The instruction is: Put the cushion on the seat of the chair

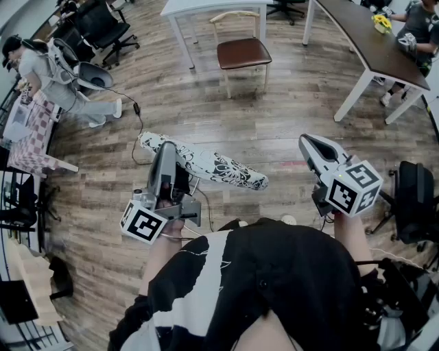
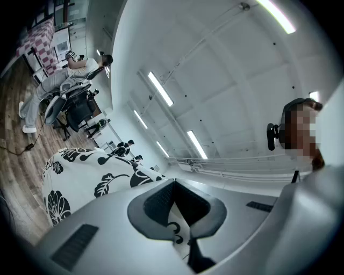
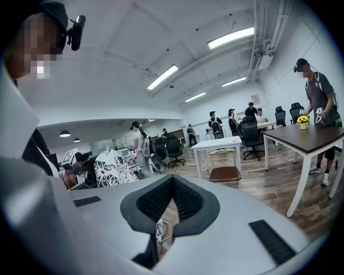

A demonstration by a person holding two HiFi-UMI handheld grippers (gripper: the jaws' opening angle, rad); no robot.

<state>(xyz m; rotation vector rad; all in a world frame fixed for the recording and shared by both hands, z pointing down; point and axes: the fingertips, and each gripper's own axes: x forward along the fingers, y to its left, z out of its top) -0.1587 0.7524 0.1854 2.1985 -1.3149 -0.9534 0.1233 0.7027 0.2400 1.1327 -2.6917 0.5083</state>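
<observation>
The cushion, white with a black flower print, hangs in the air above the wooden floor, in front of the person holding the grippers. My left gripper is shut on its left part; in the left gripper view printed fabric shows under the closed jaws and the cushion spreads out to the left. My right gripper hovers to the cushion's right, shut with nothing in it, and its own view looks toward the chair. The wooden chair with a brown seat stands farther off, its seat bare.
A white table stands behind the chair and a dark table with yellow flowers at the right. A seated person and office chairs are at the far left. A cable lies on the floor. A black chair stands right.
</observation>
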